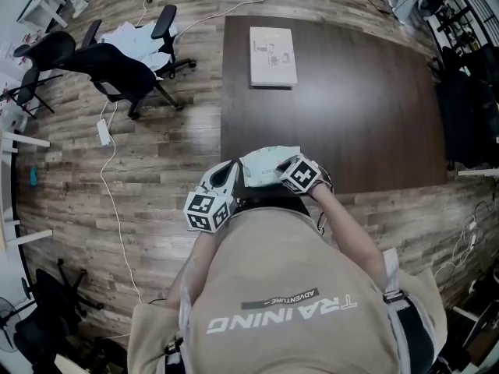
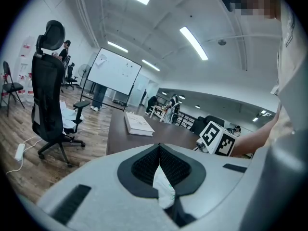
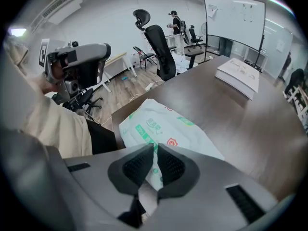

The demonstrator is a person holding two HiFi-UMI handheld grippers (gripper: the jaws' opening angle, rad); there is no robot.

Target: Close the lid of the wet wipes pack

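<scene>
Left gripper (image 1: 232, 175) and right gripper (image 1: 287, 167) both clamp one wet wipes pack (image 1: 262, 164) at table (image 1: 366, 107) edge; one book (image 1: 273, 56) beyond.

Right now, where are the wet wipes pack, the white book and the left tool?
wet wipes pack (image 3: 168, 126): right gripper view, on its printed top face.
white book (image 1: 273, 56): head view, middle of its cover.
left tool (image 2: 159, 153): left gripper view, between its closed fingertips.

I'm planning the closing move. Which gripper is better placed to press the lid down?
Probably the right. The right gripper looks across the printed face of the wet wipes pack; the left gripper pinches an edge and faces away. The lid itself isn't discernible.
</scene>
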